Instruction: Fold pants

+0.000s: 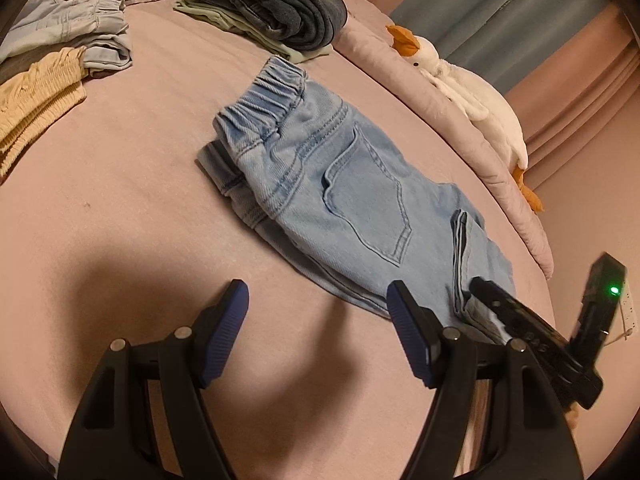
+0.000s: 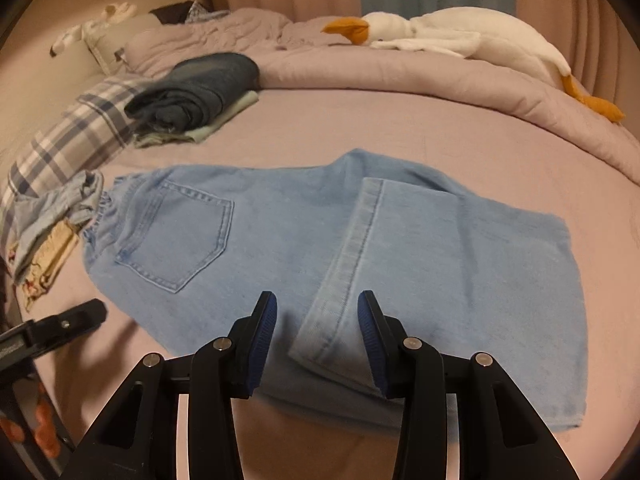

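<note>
Light blue jeans (image 1: 340, 184) lie partly folded on the pink bed, back pocket up, elastic waistband at the far end. In the right wrist view the jeans (image 2: 280, 248) show a leg folded back, its hem (image 2: 332, 320) lying between my right gripper's fingers. My right gripper (image 2: 316, 320) is open, its fingers on either side of the hem, apart from the cloth. My left gripper (image 1: 316, 300) is open and empty, just off the jeans' near edge. The right gripper (image 1: 520, 320) also shows in the left wrist view, at the jeans' lower right.
A stack of folded dark jeans on green cloth (image 1: 280, 8) sits at the back. Yellow and pale blue garments (image 1: 48, 80) lie at the left. A white plush goose (image 2: 460, 36) rests on the rolled pink quilt (image 2: 440, 88). A plaid pillow (image 2: 72, 136) is at the left.
</note>
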{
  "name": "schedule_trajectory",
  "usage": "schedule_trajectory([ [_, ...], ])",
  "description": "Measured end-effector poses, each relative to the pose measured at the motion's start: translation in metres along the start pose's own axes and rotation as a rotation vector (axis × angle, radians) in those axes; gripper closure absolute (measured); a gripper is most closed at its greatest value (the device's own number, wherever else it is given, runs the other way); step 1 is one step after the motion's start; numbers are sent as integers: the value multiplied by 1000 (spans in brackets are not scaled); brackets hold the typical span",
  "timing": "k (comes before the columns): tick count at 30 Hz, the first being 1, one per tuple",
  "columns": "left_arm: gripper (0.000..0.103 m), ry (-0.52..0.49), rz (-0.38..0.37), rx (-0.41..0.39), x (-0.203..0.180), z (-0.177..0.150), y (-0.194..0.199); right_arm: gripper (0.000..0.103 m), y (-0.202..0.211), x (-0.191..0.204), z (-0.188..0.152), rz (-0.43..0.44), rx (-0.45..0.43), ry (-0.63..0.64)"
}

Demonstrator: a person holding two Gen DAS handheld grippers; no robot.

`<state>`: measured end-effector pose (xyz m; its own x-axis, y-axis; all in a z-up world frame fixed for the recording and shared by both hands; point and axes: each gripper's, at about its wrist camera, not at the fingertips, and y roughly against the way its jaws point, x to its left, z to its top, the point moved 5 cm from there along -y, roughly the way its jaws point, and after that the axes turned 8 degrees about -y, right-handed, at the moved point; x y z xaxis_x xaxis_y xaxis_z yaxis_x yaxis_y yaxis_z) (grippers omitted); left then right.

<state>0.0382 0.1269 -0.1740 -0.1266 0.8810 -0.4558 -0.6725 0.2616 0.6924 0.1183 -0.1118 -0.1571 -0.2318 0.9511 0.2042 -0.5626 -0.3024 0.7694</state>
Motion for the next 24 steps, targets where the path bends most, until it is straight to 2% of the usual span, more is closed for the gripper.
schedule_trajectory([
  [3,31,-3,0,-3,2,0,0,58,-25,3,-9,-24,96,9],
  [4,31,-3,-2,-2,3,0,-1,50,-24,8,-11,-37,62,39],
  [6,31,-4,-4,-6,4,-1,-2,43,-23,19,-15,-56,60,101],
  [8,31,-8,-5,-9,4,-1,-2,43,-22,22,-14,-72,66,120],
  [10,31,-15,-7,-12,5,-1,-1,43,-17,20,-9,-39,73,87],
  [14,31,-14,-19,-22,6,-1,-1,43,-5,26,8,-8,12,94],
  [20,31,-15,-40,-24,8,0,0,43,-33,25,34,-83,9,72],
  [23,31,-13,-51,-23,9,1,0,43,-61,21,36,-107,89,50],
  [24,31,-13,-54,-23,9,1,1,43,-65,22,35,-108,92,61],
])
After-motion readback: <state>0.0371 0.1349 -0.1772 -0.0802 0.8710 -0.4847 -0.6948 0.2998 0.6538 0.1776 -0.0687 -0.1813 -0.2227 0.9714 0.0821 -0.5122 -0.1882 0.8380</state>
